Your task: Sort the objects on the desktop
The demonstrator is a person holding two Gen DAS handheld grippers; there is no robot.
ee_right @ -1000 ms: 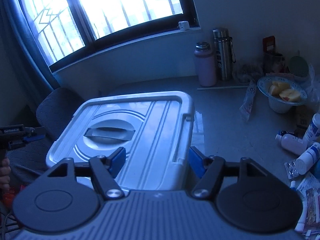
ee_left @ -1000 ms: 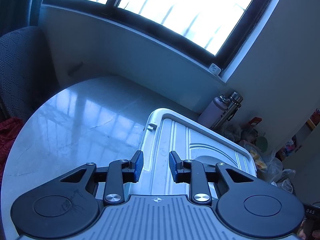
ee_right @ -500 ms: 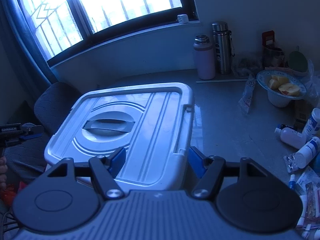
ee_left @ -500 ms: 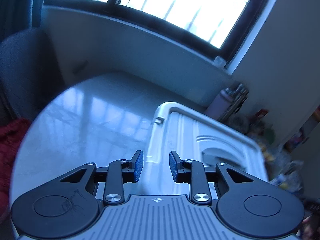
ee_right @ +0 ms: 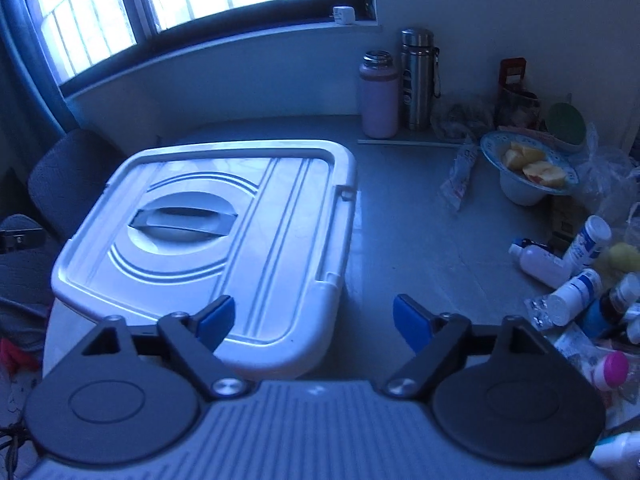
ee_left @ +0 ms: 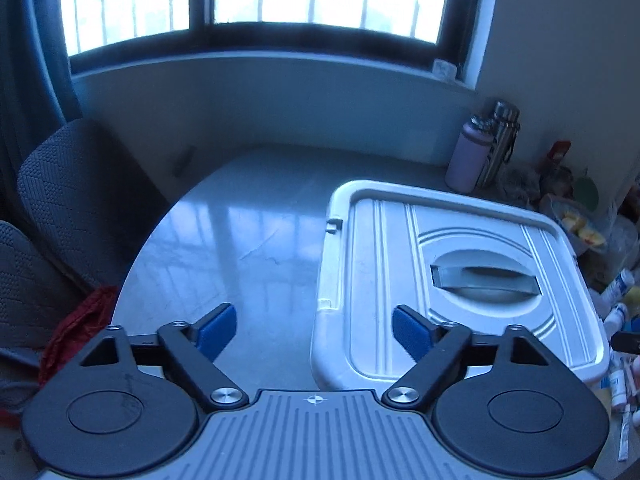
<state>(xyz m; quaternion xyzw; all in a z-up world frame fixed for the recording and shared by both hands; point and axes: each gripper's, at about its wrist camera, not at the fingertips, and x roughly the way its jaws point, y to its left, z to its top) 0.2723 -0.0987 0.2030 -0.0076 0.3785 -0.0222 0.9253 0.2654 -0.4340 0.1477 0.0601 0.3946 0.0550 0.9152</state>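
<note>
A white lidded storage box (ee_left: 452, 280) with a grey handle sits on the round table; it also shows in the right wrist view (ee_right: 208, 240). My left gripper (ee_left: 314, 330) is open and empty, over the box's left edge. My right gripper (ee_right: 314, 322) is open and empty, over the box's right front corner. Several small white bottles (ee_right: 576, 256) and medicine packs lie in a heap at the table's right side.
A pink flask (ee_right: 379, 96) and a steel flask (ee_right: 418, 78) stand at the back by the wall. A bowl of fruit (ee_right: 528, 168) and plastic bags sit at the back right. Grey chairs (ee_left: 68, 196) stand left of the table (ee_left: 240, 240).
My left gripper has opened wide and swung left and back, so the whole box lid shows. My right gripper has stayed open and drawn back a little.
</note>
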